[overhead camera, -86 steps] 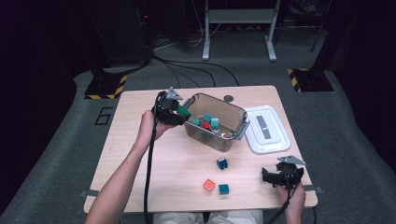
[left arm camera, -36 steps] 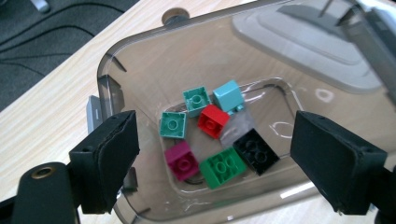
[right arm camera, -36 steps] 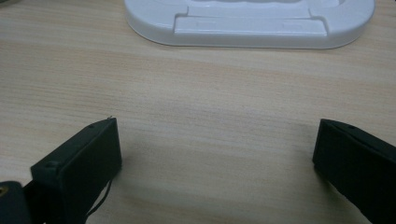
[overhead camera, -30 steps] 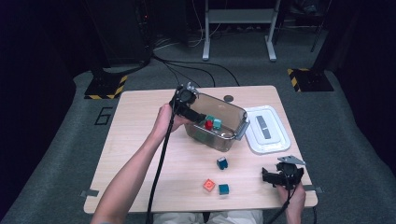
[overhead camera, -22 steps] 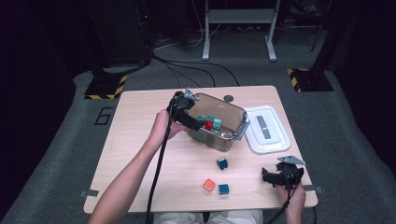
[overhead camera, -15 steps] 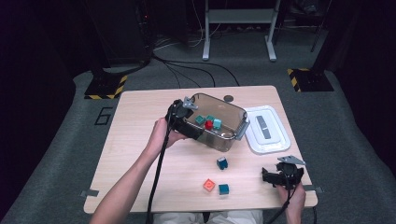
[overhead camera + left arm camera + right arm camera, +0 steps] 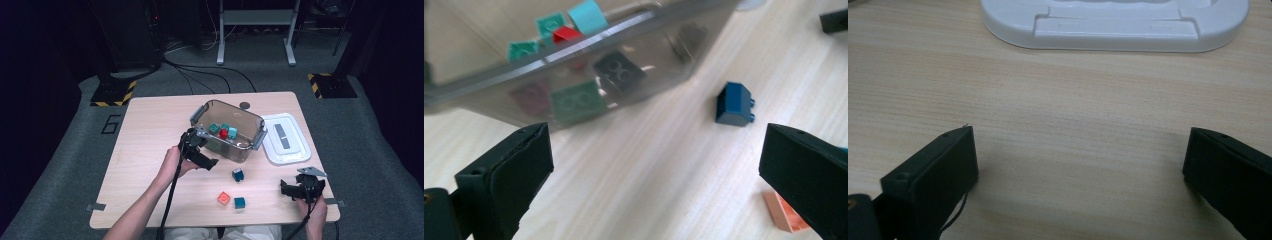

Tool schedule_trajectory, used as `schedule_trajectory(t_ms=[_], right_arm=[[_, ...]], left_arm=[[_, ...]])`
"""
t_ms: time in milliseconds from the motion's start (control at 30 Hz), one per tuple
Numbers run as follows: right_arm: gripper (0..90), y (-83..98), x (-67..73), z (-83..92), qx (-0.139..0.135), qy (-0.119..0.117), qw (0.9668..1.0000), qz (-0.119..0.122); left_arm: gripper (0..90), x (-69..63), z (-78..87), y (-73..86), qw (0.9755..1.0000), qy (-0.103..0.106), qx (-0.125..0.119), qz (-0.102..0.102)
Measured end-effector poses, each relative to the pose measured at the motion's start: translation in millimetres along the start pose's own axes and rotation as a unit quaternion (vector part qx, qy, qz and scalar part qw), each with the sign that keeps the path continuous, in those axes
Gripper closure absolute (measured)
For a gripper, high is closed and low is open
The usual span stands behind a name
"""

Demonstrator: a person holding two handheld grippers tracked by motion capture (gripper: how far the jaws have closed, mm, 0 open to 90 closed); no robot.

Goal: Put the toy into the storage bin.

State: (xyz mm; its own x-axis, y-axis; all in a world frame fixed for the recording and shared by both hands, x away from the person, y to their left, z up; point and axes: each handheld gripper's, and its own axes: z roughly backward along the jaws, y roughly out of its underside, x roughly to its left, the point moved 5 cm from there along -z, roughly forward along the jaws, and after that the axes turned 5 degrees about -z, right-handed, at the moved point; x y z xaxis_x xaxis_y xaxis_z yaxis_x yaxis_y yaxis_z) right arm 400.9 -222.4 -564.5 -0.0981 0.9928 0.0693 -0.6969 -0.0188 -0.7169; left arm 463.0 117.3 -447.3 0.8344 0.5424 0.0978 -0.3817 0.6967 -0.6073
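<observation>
A smoky clear bin [image 7: 250,144] stands mid-table with a teal [image 7: 214,128], a red [image 7: 223,133] and a light blue brick [image 7: 232,132] inside. My left gripper [image 7: 207,155] hangs just in front of the bin's near left wall. Its jaws have just been opening and stand wide apart, with nothing between them. In the left gripper view [image 7: 654,180] the bin wall [image 7: 574,75] is close ahead and a dark blue brick [image 7: 734,104] lies to the right. My right gripper [image 7: 301,182] rests open at the table's near right, facing the white lid [image 7: 1113,20].
On the table near the front lie a dark blue brick [image 7: 238,174], an orange brick [image 7: 224,198] and a teal brick [image 7: 240,202]. The white lid [image 7: 285,137] lies right of the bin. A small dark disc [image 7: 244,105] sits behind the bin.
My left gripper has come away from above the bin, moving down and toward the near side, to hang in front of the bin's wall. The right gripper has stayed put.
</observation>
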Motion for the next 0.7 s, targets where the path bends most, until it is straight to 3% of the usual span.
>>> schedule_trajectory(t_ms=[300, 500, 700], right_arm=[[0.4, 0.0, 0.0, 0.0, 0.0, 0.0, 1.0, 0.0], [0.5, 0.0, -0.1, 0.0, 0.0, 0.0, 1.0, 0.0], [0.4, 0.0, 0.0, 0.0, 0.0, 0.0, 1.0, 0.0]], left_arm=[[0.0, -24.0, -25.7, 19.2, 0.9995, 0.028, 0.014, 0.003], [0.0, -43.5, -38.7, 28.6, 0.9982, 0.053, 0.024, -0.008], [0.0, -61.2, -46.9, 36.0, 0.9972, 0.065, 0.032, -0.019]])
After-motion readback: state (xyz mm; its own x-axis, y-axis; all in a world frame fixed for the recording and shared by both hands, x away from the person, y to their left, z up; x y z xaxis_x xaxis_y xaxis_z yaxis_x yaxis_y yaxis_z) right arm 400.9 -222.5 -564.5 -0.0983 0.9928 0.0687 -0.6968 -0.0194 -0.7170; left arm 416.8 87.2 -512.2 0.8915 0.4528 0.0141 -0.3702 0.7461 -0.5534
